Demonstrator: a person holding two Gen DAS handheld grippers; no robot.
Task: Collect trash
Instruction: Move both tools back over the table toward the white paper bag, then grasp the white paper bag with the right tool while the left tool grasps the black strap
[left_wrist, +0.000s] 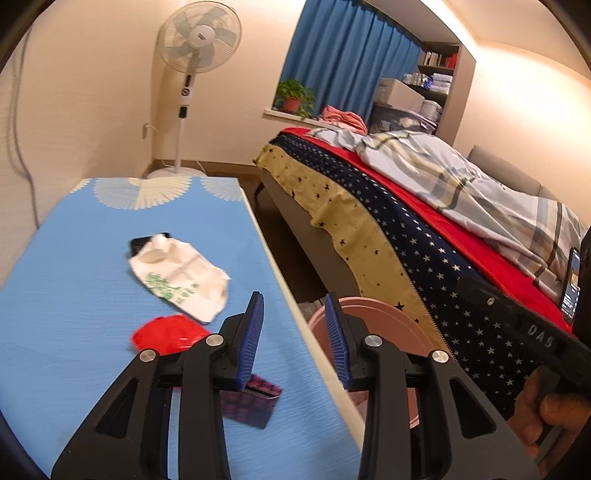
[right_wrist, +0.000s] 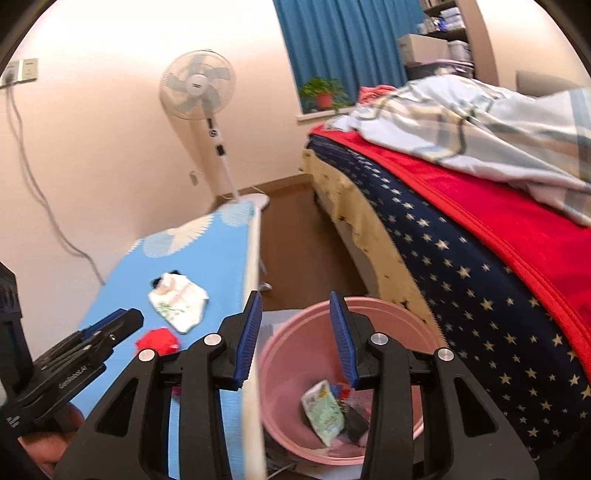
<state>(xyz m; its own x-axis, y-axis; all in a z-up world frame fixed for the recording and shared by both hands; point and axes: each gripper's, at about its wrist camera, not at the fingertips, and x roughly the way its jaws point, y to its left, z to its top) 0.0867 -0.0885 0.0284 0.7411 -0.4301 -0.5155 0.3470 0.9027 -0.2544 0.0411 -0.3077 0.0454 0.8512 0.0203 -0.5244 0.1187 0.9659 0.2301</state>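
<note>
Bedroom table (left_wrist: 92, 236), blue-covered: a crumpled white wrapper (left_wrist: 179, 275) with green print, illegible, lies long axis diagonal, beside a red wrapper (left_wrist: 168, 334) and a dark purple packet (left_wrist: 251, 404). Pink bin (right_wrist: 295, 343) on the floor between table and bed (right_wrist: 480, 258) holds a green-printed packet (right_wrist: 324, 411). Left claw (left_wrist: 297, 341) and right claw (right_wrist: 297, 339) both stand apart, empty; the right claw's body reads "DAS".

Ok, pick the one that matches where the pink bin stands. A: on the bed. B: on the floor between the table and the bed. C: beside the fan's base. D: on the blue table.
B: the pink bin stands on the floor, below the table edge and beside the bed.
</note>
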